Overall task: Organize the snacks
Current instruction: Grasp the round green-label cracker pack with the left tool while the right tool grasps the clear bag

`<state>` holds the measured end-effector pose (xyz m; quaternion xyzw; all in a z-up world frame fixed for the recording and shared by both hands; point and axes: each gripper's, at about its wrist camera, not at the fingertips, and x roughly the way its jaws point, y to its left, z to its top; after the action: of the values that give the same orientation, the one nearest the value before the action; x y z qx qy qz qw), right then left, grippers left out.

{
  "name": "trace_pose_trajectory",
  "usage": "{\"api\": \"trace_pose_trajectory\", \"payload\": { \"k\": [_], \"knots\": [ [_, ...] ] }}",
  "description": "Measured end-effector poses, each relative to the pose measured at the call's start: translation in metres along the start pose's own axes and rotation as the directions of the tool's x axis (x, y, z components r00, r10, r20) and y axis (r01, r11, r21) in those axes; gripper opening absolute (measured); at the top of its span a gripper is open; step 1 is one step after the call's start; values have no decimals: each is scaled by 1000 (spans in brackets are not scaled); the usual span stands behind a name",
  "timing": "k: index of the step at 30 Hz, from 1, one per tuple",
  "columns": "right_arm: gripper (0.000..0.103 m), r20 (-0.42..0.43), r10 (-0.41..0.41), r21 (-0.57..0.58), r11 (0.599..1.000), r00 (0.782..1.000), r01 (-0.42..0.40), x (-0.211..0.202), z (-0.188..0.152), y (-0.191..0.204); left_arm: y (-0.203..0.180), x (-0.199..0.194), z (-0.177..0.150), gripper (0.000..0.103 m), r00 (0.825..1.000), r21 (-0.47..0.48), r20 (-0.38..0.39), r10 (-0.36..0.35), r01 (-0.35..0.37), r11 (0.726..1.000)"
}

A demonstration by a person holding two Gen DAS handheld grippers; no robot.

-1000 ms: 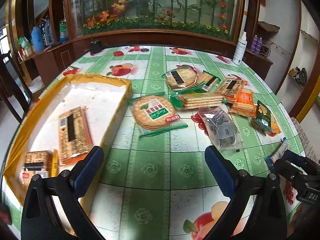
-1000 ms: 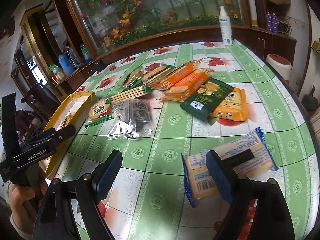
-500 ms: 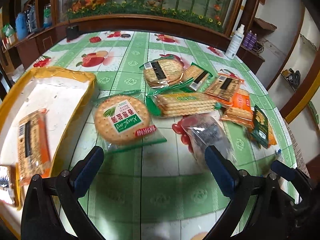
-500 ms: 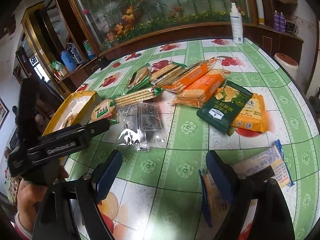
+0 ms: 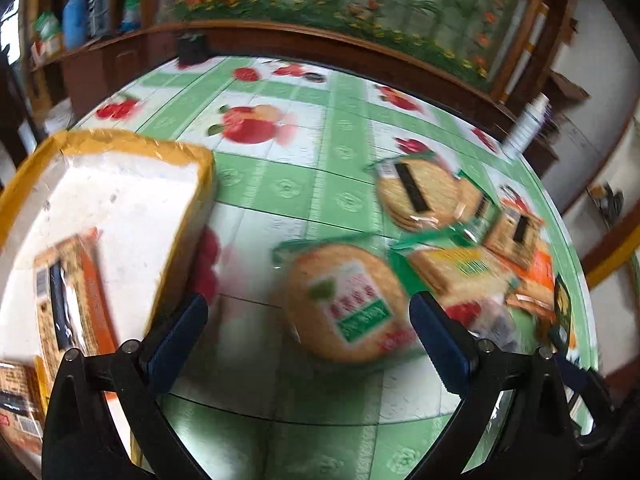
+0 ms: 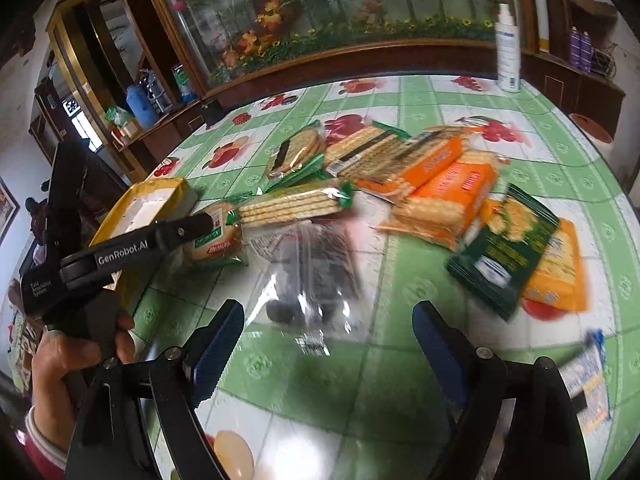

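Left claw [image 5: 308, 328] neared round crackers [image 5: 346, 306]; only right view shows hand [image 6: 68, 350].

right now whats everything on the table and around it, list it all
tray: 1, yellow rim, white inside, table's left
packs in tray: at least 2, orange-brown
round cracker packs: 2, green trim, mid table
long cracker pack: 1, green ends
clear bag: 1, dark contents, before right gripper
orange packs: about 3
dark green pack: 1
blue-edged pack: 1, near edge
white bottle: 1, far edge
left gripper: open, fingers blue
right gripper: open
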<state>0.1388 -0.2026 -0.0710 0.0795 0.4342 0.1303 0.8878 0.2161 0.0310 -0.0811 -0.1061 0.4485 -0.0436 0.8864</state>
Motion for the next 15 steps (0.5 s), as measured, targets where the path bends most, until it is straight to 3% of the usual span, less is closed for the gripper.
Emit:
{"api": "trace_pose_trajectory", "payload": {
  "k": [5,15],
  "knots": [
    [88,-24,10,-22,1000,1000,-10,23,15,11,-11,6,0,101,999,31,-26,-27,28,999],
    [88,-80,-35,-67,997,996,29,59,22,22,-33,22,2,101,996,116,-33,81,-77,990]
  ]
}}
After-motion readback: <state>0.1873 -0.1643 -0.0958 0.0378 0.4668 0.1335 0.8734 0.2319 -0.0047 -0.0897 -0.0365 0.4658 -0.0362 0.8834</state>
